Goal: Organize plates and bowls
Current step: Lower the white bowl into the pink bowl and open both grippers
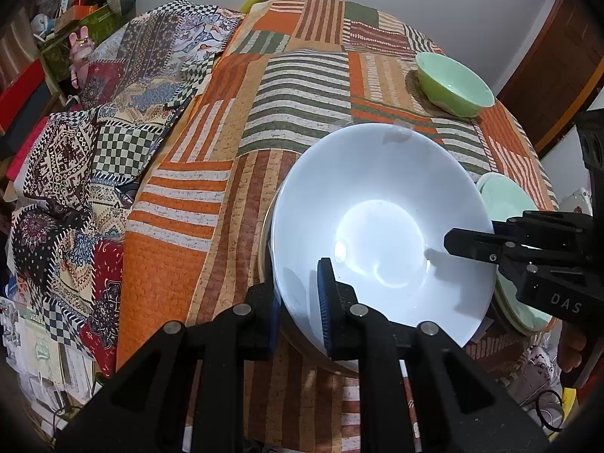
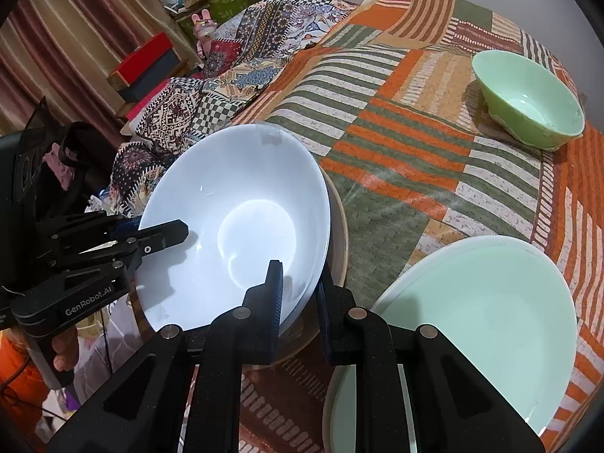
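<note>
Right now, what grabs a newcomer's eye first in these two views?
The big white bowl, front and centre, with both grippers clamped on opposite sides of its rim: left gripper and right gripper. Then the loud striped orange tablecloth, a small green bowl at its far edge, and pale green plates beside the white bowl.

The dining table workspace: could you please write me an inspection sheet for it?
Surface: striped tablecloth over a round table.
Job's things: white bowl over a tan dish; green bowl far side; green plates stacked near edge.
Clutter: patchwork cloth.
Grippers: left gripper and right gripper each shut on the white bowl's rim.
Cables: black loop below the table.
Surroundings: boxes, curtain.
</note>
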Motion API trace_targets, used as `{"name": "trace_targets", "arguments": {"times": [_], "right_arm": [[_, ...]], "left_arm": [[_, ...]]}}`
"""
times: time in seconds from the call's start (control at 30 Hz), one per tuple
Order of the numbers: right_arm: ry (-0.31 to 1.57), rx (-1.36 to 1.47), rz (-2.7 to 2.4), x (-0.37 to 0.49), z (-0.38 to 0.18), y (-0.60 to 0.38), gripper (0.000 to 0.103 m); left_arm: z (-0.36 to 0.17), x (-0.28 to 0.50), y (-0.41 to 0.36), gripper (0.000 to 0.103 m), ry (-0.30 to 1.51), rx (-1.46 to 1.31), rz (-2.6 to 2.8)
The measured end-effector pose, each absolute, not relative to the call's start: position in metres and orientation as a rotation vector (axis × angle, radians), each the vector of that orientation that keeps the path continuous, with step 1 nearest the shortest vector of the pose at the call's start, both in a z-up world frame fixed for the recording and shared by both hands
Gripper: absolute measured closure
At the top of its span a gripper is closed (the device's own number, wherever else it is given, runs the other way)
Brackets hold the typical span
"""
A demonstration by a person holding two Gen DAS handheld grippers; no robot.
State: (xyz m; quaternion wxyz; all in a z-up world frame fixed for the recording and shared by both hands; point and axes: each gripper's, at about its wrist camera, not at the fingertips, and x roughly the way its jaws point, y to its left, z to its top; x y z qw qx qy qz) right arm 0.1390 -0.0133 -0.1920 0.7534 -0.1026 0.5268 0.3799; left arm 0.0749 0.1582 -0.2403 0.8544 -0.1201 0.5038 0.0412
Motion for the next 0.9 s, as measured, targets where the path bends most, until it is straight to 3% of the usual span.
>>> {"name": "trace_targets", "arguments": {"times": [0.9], "right_arm": [[1.063, -0.352, 0.802, 0.143, -0.171, -0.019, 0.084]], "left_arm": [[-0.24, 0.078, 0.151, 0.086, 1.081, -0.21, 0.106]]}}
